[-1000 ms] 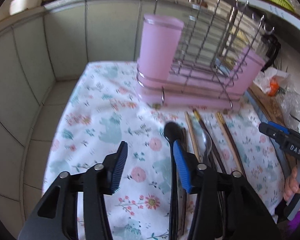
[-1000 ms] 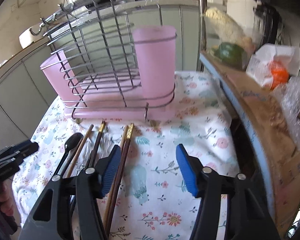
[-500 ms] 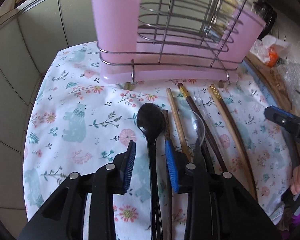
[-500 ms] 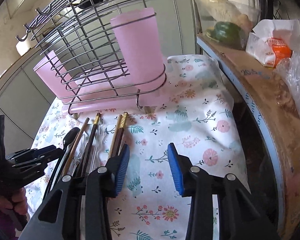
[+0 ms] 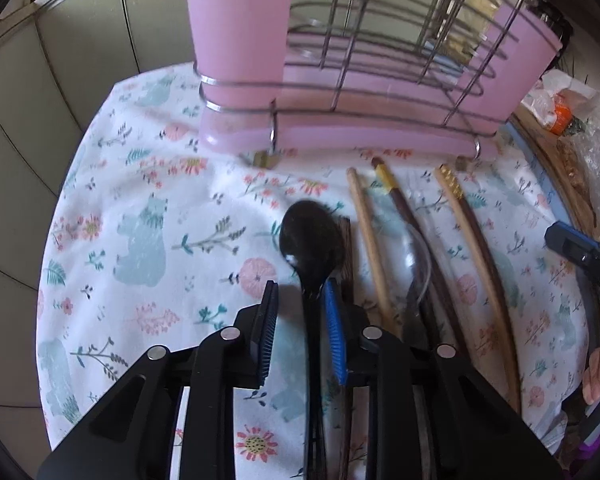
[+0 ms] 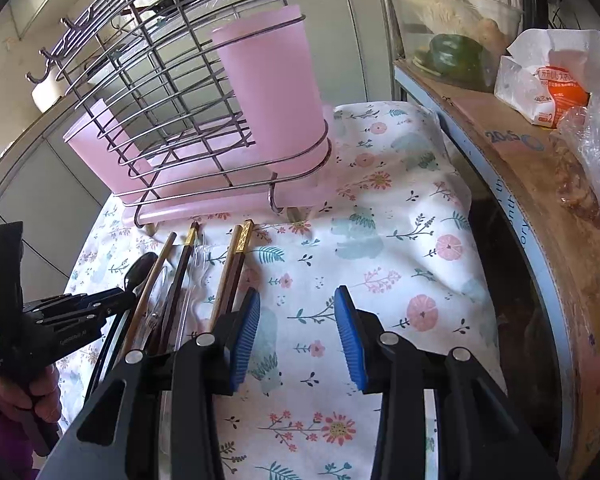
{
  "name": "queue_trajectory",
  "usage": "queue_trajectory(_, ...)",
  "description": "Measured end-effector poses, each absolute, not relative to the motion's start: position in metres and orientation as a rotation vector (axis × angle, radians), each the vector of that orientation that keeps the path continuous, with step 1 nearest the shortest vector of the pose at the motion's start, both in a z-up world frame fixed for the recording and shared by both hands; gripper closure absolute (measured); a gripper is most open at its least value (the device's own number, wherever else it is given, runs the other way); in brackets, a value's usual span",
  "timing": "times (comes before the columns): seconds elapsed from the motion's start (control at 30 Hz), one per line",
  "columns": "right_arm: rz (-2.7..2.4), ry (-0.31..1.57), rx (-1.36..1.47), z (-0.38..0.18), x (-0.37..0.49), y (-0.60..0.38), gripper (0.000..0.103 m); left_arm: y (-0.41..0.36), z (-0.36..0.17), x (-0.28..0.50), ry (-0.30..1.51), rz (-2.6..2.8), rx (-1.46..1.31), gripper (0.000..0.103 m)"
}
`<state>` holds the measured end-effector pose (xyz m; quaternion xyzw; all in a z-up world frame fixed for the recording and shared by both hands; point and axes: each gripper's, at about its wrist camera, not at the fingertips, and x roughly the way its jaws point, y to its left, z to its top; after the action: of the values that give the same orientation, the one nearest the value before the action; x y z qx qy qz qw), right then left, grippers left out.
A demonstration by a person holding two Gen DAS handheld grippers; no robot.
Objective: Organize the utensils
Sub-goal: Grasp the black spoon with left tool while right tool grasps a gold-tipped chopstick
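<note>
The chrome wire dish rack (image 6: 172, 120) stands on the floral-print cloth (image 6: 400, 248) covering the counter. It carries a tall pink plastic cup (image 6: 272, 108) at one end, a second pink plastic cup (image 6: 100, 152) at the other end, and a pink drip tray (image 5: 380, 140) beneath. I cannot tell what, if anything, is inside either cup; the wire slots show no utensils.

In front of the rack, on the cloth, the utensils lie side by side with their ends toward the rack: a glossy black plastic spoon (image 5: 310, 240), a pale wooden chopstick (image 5: 370, 240), a dark brown chopstick with a gold band (image 5: 404, 208), a clear plastic spoon (image 5: 418, 264), and a dark chopstick with a gold patterned tip (image 5: 472, 240).

My left gripper (image 5: 300, 334) is narrowed around the black spoon's handle just behind the bowl. The right blue ribbed pad (image 5: 336, 332) touches the handle; a gap shows at the left pad, so the grip is not closed.

My right gripper (image 6: 296, 336) is spread wide, holding nothing, above bare cloth just beside the gold-tipped chopsticks.

Beside the rack, a cardboard-topped shelf (image 6: 520, 152) holds a clear container with a green pepper (image 6: 452, 56).
</note>
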<state>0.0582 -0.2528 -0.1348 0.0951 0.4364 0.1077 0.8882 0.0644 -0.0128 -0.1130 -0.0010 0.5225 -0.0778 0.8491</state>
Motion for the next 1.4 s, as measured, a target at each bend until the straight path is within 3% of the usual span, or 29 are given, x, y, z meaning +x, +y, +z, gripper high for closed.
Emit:
queue_trajectory(0.2,0.240,0.922,0.197,-0.138,0.061,-0.246,0.065,-0.018,-0.115,0.069,1.089,-0.152,0.036,0.079)
queue_trajectory(0.27,0.246,0.924,0.191,-0.138,0.060,-0.244,0.065,-0.016,-0.113,0.069,1.083,-0.140,0.027,0.092)
queue_trajectory(0.5,0.270,0.951,0.217,-0.141,0.067,-0.239,0.066,0.017,-0.098,0.065,1.047,-0.058,-0.065,0.092)
queue_trajectory(0.63,0.313,0.997,0.259,-0.145,0.078,-0.230,0.080,0.030,-0.096,0.060,1.046,-0.054,-0.061,0.092)
queue_trajectory(0.93,0.320,1.077,0.262,-0.161,0.103,-0.203,0.087,0.040,-0.113,0.057,1.066,-0.068,-0.087,0.092)
queue_trajectory(1.4,0.352,1.132,0.444,-0.177,0.121,-0.205,0.086,0.043,-0.114,0.059,1.052,-0.086,-0.108,0.092)
